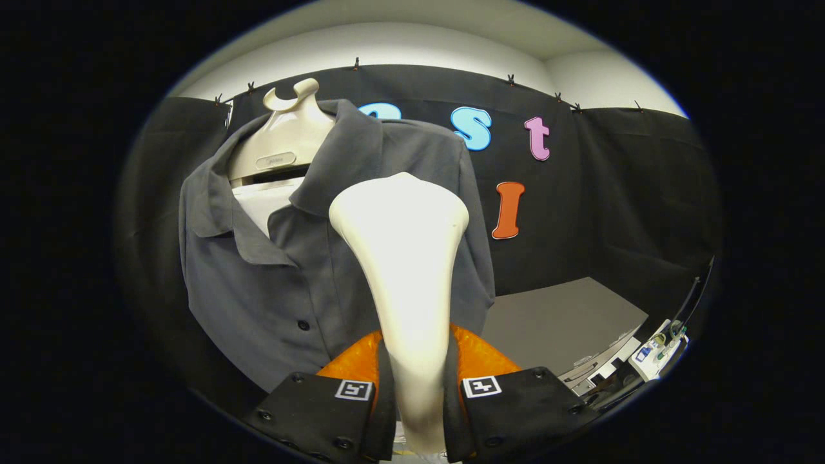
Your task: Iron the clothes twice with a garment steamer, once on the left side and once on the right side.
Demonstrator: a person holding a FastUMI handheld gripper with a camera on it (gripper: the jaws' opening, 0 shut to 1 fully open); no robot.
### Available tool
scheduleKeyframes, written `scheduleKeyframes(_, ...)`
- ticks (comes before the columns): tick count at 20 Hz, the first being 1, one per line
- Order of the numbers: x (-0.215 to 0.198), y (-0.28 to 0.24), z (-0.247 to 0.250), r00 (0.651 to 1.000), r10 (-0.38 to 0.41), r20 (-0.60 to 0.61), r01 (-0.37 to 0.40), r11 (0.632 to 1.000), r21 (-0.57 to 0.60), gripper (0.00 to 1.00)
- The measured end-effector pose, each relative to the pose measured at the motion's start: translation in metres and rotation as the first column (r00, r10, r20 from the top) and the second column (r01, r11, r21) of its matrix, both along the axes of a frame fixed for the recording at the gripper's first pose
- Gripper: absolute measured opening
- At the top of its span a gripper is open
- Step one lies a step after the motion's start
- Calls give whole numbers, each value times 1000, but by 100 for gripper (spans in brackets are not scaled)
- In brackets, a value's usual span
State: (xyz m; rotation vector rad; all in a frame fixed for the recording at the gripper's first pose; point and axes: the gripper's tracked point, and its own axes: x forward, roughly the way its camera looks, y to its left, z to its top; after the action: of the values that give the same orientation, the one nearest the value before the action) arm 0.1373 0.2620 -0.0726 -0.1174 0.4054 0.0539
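A dark grey collared shirt [271,270] with dark buttons hangs on a cream hanger stand [287,132] ahead of me. My gripper [416,380] is shut on the cream garment steamer [406,258], holding it by its narrow handle. The steamer's wide head rises just ahead of the fingers and sits in front of the shirt's right half, near the sleeve. I cannot tell whether the head touches the cloth. The shirt's placket and left half show beside the steamer.
A grey table top [561,322] lies to the right of the shirt, below the black cloth wall. Small white devices and cables [654,354] sit at its near right corner.
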Motion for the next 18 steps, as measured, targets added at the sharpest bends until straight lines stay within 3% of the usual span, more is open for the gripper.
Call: scheduleKeyframes(18,-15,-18,-86,990,-8,-144,1,999,-47,37)
